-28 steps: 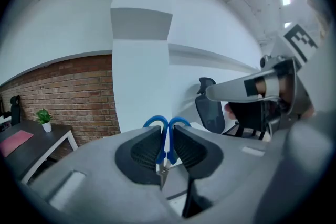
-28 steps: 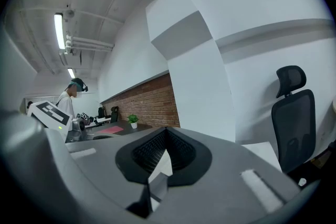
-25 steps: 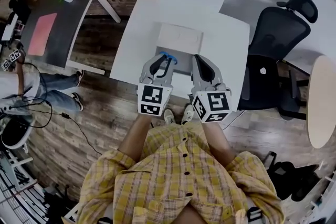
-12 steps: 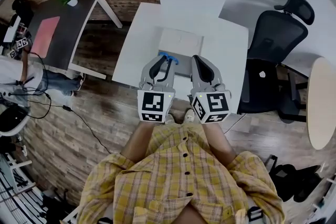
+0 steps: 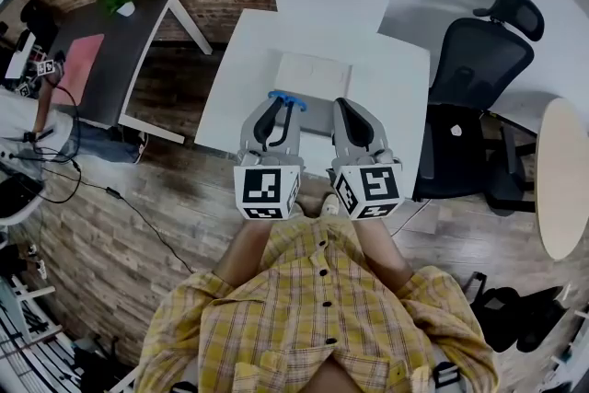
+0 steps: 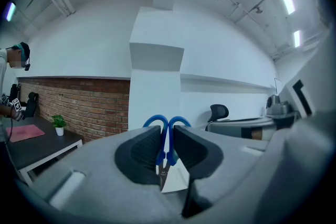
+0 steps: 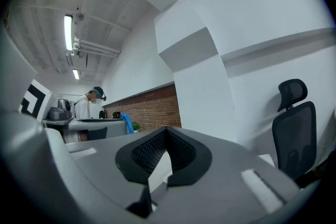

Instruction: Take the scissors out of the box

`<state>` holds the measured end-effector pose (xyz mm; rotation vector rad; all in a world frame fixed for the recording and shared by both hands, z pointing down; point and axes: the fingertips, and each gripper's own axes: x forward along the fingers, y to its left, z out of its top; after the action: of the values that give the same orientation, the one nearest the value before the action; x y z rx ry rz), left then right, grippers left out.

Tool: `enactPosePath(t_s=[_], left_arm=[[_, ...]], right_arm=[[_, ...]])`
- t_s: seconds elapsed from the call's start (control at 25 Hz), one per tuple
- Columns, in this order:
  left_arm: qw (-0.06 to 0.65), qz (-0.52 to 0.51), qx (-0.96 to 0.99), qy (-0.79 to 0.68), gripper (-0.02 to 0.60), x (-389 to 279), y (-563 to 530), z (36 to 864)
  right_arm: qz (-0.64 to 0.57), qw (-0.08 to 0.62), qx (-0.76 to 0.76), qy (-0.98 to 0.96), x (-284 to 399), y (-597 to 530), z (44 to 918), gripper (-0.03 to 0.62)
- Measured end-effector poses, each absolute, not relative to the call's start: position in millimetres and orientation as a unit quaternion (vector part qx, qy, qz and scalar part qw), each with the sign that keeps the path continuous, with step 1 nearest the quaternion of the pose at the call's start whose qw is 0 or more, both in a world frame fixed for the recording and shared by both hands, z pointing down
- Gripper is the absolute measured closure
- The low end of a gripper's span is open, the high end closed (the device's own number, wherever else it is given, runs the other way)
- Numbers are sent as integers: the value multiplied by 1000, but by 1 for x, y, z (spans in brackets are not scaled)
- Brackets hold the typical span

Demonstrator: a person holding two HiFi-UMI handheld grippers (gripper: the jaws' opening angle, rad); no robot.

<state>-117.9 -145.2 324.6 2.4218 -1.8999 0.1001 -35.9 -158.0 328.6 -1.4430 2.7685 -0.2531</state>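
Scissors (image 6: 165, 139): blue plastic loops, metal blades. Likely light, stiff, slick at loops; best held at shank.
Left gripper (image 5: 279, 108): jaws clamped on shank, loops proud of tips.
Right gripper (image 7: 166, 135): jaws meeting at tips, empty.
Box (image 5: 315, 74): on desk (image 5: 235, 78), just ahead of both jaws; wall possible snag.
Office chair (image 5: 479, 60): well right, clear.

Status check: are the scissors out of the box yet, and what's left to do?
Done: the left gripper is shut on the scissors, with the blue handles pinched between its pads. In hand: they look lifted, but the head view shows them above the box's near left edge. Left: carry them clear of the box and set them down. The right gripper is shut, apparently empty.
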Motion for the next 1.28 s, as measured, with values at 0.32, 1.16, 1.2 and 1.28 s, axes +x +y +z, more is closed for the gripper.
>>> enactPosePath(t_s=[0.32, 1.16, 1.2, 1.28], left_arm=[[17, 27, 780, -625, 503, -117, -139, 318], [5, 21, 776, -630, 503, -106, -138, 312], [4, 21, 776, -630, 503, -106, -139, 311], [4, 21, 776, -631, 503, -105, -140, 310]], right_arm=[[-68, 11, -452, 889, -39, -150, 323, 588], [-62, 19, -446, 893, -29, -154, 316, 588], [-62, 19, -445, 893, -28, -155, 316, 588], [-62, 21, -445, 893, -27, -156, 316, 589]])
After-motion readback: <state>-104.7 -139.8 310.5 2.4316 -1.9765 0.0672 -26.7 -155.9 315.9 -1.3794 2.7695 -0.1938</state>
